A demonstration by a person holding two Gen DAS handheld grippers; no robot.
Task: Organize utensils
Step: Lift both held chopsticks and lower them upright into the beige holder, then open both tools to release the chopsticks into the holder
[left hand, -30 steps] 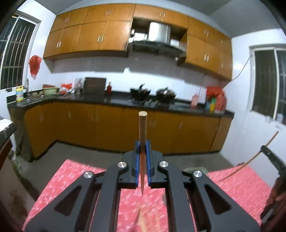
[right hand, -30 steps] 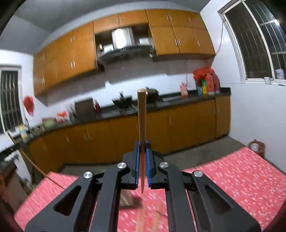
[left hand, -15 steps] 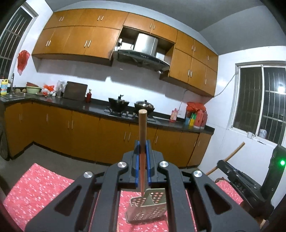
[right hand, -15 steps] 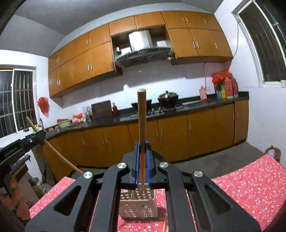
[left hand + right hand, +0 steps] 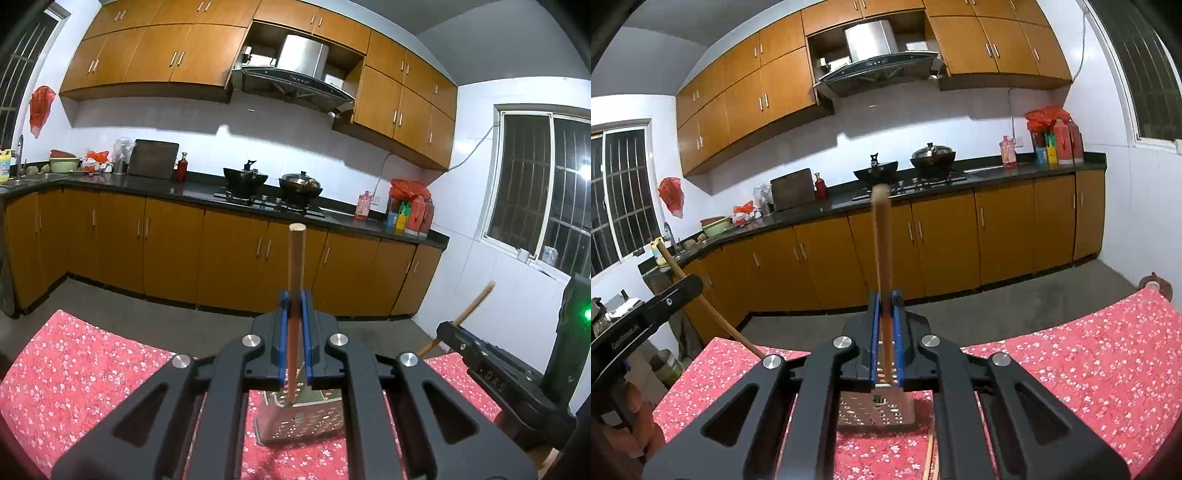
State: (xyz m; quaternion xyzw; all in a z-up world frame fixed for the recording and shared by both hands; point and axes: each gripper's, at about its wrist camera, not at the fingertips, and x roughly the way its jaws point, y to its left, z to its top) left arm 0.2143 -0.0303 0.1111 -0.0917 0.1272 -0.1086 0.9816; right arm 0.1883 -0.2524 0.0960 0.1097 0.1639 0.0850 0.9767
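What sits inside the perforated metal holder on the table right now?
The chopstick tip held by the left gripper dips into the holder; the rest of its inside is hidden.

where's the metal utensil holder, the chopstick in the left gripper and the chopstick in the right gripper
metal utensil holder [image 5: 306, 421]: left wrist view, perforated front wall
left chopstick [image 5: 296, 254]: left wrist view, upper shaft above the pads
right chopstick [image 5: 881, 236]: right wrist view, upper shaft above the pads

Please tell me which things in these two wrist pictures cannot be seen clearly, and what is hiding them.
- Left wrist view: the lower tip of the chopstick over the perforated metal holder is masked by the left gripper.
- Right wrist view: the right gripper covers the holder's opening, so its contents are unknown.
- Right wrist view: the chopsticks lying on the red cloth are cut by the bottom edge; their number is unclear.
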